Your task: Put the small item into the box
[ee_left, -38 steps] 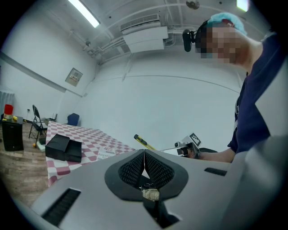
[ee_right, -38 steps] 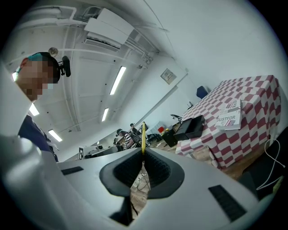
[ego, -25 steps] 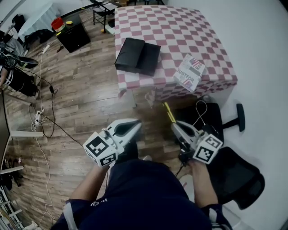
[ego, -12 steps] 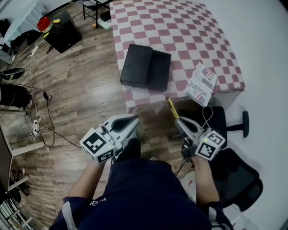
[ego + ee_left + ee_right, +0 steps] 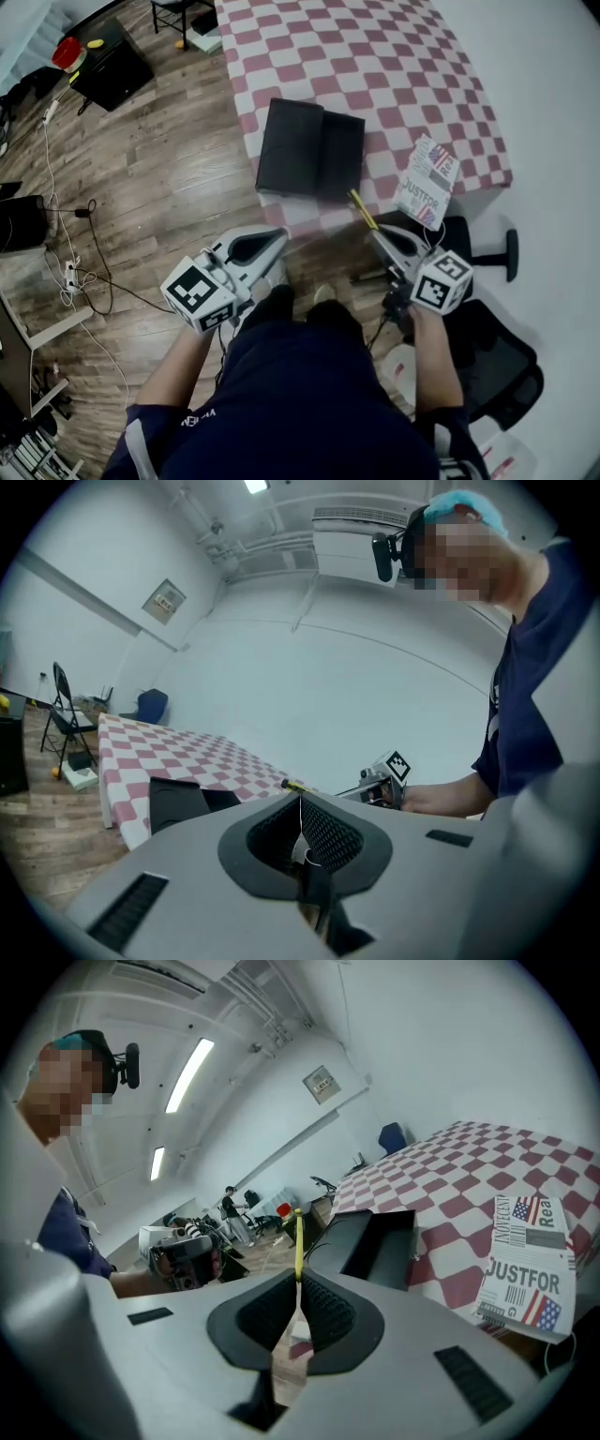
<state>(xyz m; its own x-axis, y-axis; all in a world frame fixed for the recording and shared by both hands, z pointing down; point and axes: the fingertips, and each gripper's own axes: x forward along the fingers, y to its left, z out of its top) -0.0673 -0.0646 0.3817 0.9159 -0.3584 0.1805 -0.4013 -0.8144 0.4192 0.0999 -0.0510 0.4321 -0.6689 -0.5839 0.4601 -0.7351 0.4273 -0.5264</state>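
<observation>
An open black box (image 5: 309, 150) lies near the front edge of the pink-checked table (image 5: 375, 56); it also shows in the right gripper view (image 5: 370, 1237) and the left gripper view (image 5: 183, 801). My right gripper (image 5: 375, 232) is shut on a thin yellow stick (image 5: 359, 208), which pokes up past the jaw tips (image 5: 298, 1232) toward the table's edge, short of the box. My left gripper (image 5: 279, 234) hangs over the wooden floor below the table's front edge, its jaws shut with nothing between them (image 5: 300, 799).
A printed packet (image 5: 427, 183) lies at the table's near right corner, right of the box. A black office chair (image 5: 492, 361) stands at my right. Cables (image 5: 84, 272) trail over the floor on the left, and a black cabinet (image 5: 108, 70) stands far left.
The table and box have drawn closer to me. Both grippers are nearer the table's front edge, the right one still holding the yellow stick.
</observation>
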